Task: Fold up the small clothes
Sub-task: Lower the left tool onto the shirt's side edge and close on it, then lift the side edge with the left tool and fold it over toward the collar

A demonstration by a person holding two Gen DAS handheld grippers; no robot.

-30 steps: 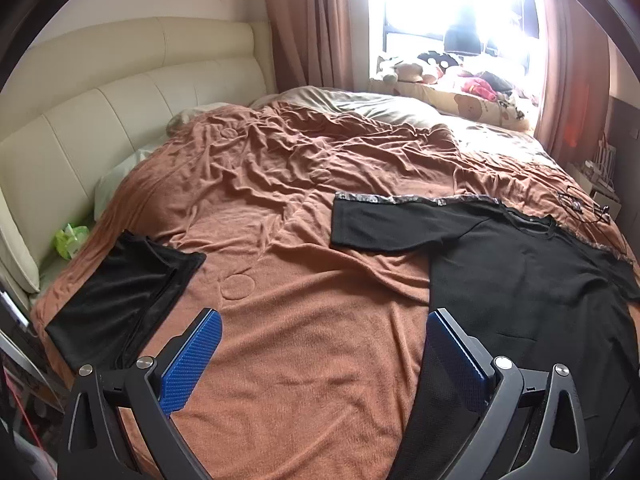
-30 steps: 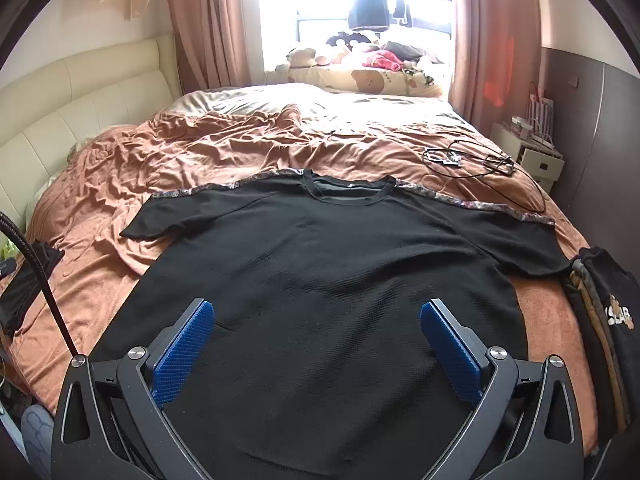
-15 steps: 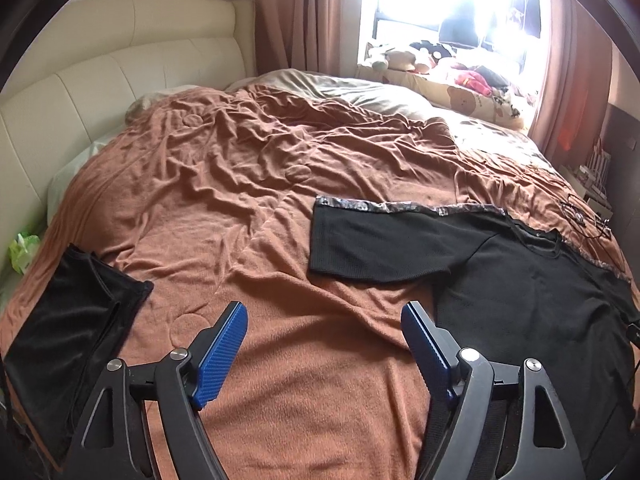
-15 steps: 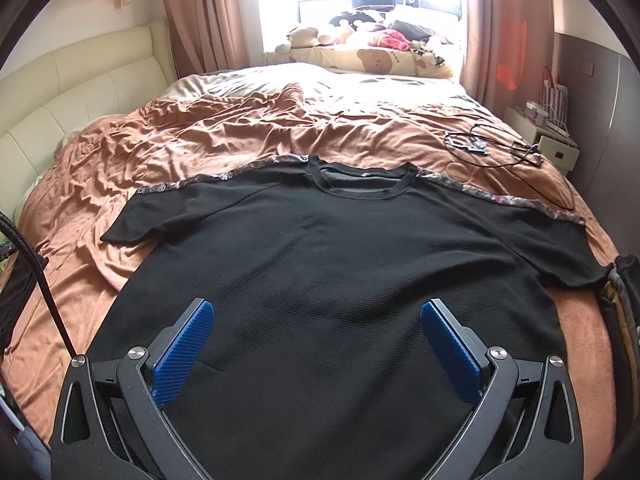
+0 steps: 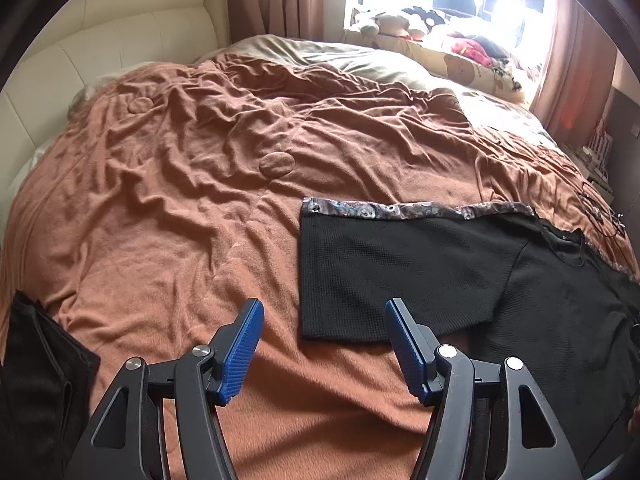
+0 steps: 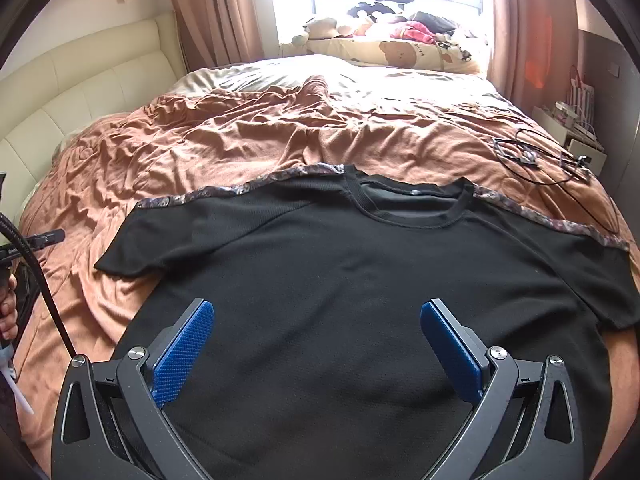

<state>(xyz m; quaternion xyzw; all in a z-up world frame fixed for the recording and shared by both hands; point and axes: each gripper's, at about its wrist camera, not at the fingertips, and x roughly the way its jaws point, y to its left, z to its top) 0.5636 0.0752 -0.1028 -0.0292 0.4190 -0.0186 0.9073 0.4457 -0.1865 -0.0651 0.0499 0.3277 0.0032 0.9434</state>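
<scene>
A black T-shirt with patterned shoulder trim lies flat, front up, on the brown blanket. Its left sleeve spreads out just ahead of my left gripper. The left jaws are closing, and only the sleeve's lower hem and blanket show in the gap; the pads touch nothing. My right gripper hovers open over the shirt's chest, nothing between its blue pads.
A folded black garment lies at the bed's near left edge. Black cables rest on the blanket at the right. A cream headboard stands left, plush toys and curtains at the window. A hand shows at far left.
Both grippers have travelled forward over the bed toward the shirt's upper half. The left jaws have narrowed, and the left sleeve now lies close in front of them.
</scene>
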